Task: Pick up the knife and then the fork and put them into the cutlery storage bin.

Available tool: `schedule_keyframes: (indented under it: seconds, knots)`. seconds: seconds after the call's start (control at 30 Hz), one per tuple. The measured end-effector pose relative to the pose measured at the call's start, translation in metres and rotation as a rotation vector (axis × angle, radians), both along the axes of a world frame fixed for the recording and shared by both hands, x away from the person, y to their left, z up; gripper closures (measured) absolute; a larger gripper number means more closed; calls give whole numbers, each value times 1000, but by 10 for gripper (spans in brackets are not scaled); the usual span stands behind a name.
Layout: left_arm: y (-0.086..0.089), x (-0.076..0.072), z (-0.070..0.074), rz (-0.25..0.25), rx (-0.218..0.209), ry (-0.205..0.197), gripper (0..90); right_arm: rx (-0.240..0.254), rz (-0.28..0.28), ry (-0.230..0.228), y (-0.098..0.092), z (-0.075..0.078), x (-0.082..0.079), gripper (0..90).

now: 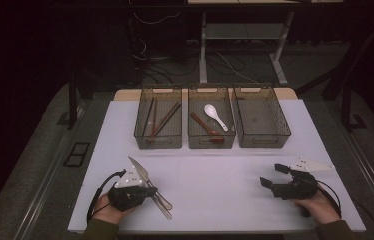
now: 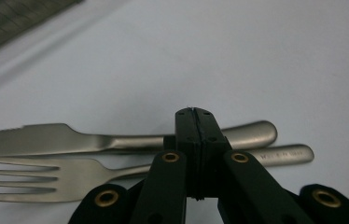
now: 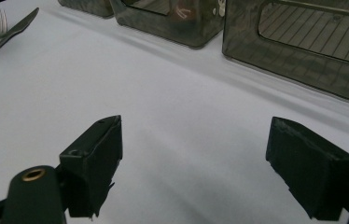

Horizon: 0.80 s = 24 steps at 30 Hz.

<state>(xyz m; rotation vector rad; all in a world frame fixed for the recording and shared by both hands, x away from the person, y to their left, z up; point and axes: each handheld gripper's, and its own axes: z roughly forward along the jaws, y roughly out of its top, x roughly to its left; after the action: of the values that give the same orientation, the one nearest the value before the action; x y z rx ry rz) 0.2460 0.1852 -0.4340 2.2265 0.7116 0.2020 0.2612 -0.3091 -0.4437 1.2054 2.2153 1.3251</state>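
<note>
Resting on the white worktop (image 1: 225, 185), knife (image 2: 46, 138) and fork (image 2: 32, 179) lie side by side under the left claw (image 2: 195, 116), clenched empty above them. Right claw (image 3: 200, 158) stands released, well apart.

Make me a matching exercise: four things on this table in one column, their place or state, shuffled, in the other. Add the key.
1. white spoon
2. chopsticks
3. left gripper
4. right gripper

A. jaws apart, over bare table
B. middle bin
C. jaws together, over the fork and knife handles
D. left bin

Pairs: 1-B, 2-D, 3-C, 4-A
</note>
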Motion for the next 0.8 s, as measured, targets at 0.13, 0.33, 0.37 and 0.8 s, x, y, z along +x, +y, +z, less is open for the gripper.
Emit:
schedule_keyframes:
  seconds: [0.13,0.33,0.37,0.8]
  knots:
    - [-3,-2,1,-12,28,8,889,-16,11,-6,2,-1,-1,180]
    - [-4,-3,-1,-13,31,8,889,-12,20,-6,4,-1,-1,180]
    - [-4,-2,-1,-8,26,9,888,-16,23,-7,4,-1,-1,180]
    - [-14,4,-8,-49,44,9,891,-14,16,-5,3,-1,-1,180]
